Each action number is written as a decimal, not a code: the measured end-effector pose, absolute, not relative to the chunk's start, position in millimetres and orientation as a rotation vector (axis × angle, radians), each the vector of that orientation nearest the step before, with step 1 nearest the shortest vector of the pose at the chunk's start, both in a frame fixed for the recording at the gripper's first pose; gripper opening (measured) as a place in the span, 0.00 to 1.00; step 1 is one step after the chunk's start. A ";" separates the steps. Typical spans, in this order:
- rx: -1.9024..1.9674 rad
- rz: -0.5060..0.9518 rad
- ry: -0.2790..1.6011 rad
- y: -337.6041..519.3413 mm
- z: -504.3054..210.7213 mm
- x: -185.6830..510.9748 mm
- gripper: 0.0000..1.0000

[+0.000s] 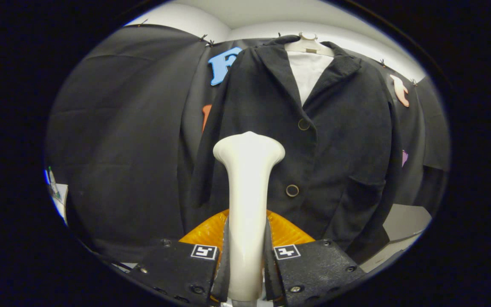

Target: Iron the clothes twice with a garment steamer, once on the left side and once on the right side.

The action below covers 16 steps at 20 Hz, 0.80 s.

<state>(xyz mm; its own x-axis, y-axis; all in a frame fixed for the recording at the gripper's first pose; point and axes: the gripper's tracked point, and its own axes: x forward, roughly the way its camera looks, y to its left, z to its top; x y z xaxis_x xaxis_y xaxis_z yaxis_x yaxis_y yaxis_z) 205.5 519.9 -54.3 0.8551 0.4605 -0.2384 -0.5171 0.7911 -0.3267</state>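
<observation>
- Tool (247, 256) clamped on the white garment steamer (247, 192), both fingers pressing its handle; head flares upward ahead of them.
- Black jacket (313, 140) hangs on a white hanger (308, 44) beyond the steamer, buttoned, white lining at the collar.
- Steamer head sits low on the jacket's left half, near the button line.
- Advice: keep head flat to the cloth, stroke straight, avoid the buttons (292, 190), then repeat on the other side.
</observation>
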 end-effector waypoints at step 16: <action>-0.426 0.484 0.417 480.3 -158.5 190.0 0.35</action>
<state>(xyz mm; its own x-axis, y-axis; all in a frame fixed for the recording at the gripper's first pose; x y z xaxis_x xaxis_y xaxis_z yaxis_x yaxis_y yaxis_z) 190.0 480.3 -158.5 0.8057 0.3538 -0.4751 -0.5226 0.8021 -0.2890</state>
